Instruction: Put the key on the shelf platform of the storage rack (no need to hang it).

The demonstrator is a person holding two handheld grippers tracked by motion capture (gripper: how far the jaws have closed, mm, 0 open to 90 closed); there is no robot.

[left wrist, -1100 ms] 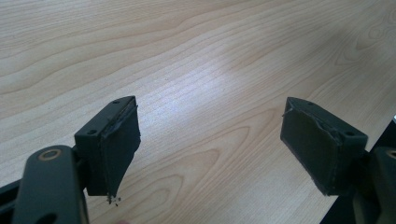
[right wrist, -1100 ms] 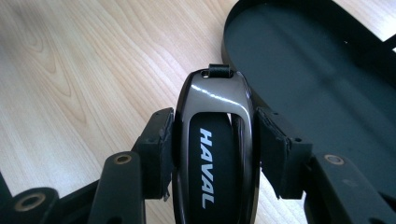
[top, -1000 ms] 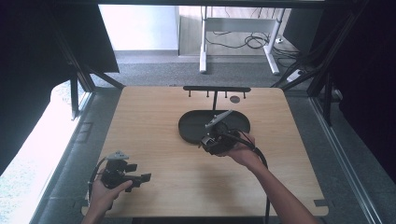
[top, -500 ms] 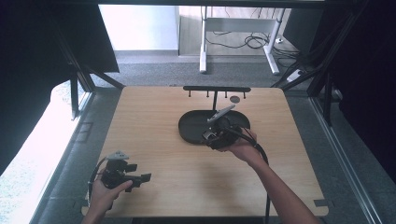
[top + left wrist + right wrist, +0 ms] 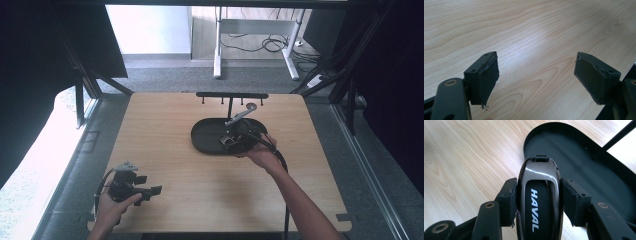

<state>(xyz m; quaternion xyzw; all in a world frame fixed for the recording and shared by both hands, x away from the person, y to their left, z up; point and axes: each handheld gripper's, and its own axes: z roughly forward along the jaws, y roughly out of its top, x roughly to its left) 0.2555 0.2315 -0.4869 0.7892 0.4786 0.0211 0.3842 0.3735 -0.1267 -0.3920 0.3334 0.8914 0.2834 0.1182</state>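
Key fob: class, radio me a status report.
Right claw shut on key fob, over black tray. Left claw open, empty. Nothing in the way.

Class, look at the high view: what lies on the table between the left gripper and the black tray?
Nothing: between the left gripper and the black tray the high view shows bare wooden table.

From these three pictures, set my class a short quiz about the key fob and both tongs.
1. What word is printed on the glossy black key fob?
2. True or false: the left tongs grip a red cup.
3. The right tongs hover over: A) the oval black metal tray on the wooden table; B) the floor.

Key: 1. HAVAL. 2. False; open and empty. 3. A; they clamp the fob above its edge.
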